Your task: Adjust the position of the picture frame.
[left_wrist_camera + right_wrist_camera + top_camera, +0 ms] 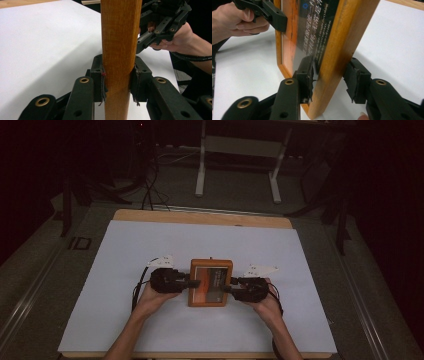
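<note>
A wooden picture frame [211, 282] with an orange and dark printed insert sits at the middle of the white sheet, between both grippers. My left gripper [194, 282] is shut on the frame's left edge; in the left gripper view both pads press the wood [120, 32]. My right gripper [227, 287] straddles the frame's right edge. In the right gripper view one pad [308, 75] lies against the printed face, while the other pad [353, 80] stands clear of the wood [347, 37], so this gripper [332, 80] is open around the edge.
The white sheet [150, 250] covers most of a wooden table [200, 217]. White tags lie beside each hand [162, 261] [261, 269]. Beyond the table stands a metal stand [200, 170] with cables on the dark floor.
</note>
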The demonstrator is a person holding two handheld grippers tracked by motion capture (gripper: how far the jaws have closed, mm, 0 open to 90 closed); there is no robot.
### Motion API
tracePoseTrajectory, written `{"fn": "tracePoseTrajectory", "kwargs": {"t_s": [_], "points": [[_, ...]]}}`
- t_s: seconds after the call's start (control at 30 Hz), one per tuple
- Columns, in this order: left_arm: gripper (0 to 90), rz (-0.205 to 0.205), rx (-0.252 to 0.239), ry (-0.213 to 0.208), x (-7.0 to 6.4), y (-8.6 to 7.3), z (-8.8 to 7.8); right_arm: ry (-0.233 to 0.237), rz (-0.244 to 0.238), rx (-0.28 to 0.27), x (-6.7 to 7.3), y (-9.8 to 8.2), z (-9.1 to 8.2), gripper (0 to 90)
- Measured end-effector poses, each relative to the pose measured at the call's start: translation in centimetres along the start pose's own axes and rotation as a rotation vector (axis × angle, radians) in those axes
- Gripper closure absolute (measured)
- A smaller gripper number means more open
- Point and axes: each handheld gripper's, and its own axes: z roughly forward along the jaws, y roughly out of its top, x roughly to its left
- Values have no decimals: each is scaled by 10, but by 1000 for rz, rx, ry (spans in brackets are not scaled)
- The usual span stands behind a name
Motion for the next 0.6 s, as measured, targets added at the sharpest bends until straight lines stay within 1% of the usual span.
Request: {"fn": "tracePoseTrajectory", "kwargs": {"t_s": [0.1,0.17,0.3,0.33,0.37,0.6], "points": [[683,8,4,7,-1,1,0,-1,-6,-1,0,-1,-2,620],[665,8,13,31,-1,0,1,-11,-24,6,1,-1,-3,643],[652,8,18,35,-1,-1,0,-8,-20,0,2,-1,-4,650],[652,11,21,43,-2,-1,0,-7,-21,0,2,-1,-3,651],[639,15,27,62,-3,0,1,-5,-16,-2,2,-1,-3,653],[613,7,24,86,-4,1,1,-13,-7,-10,3,-3,-3,653]]}}
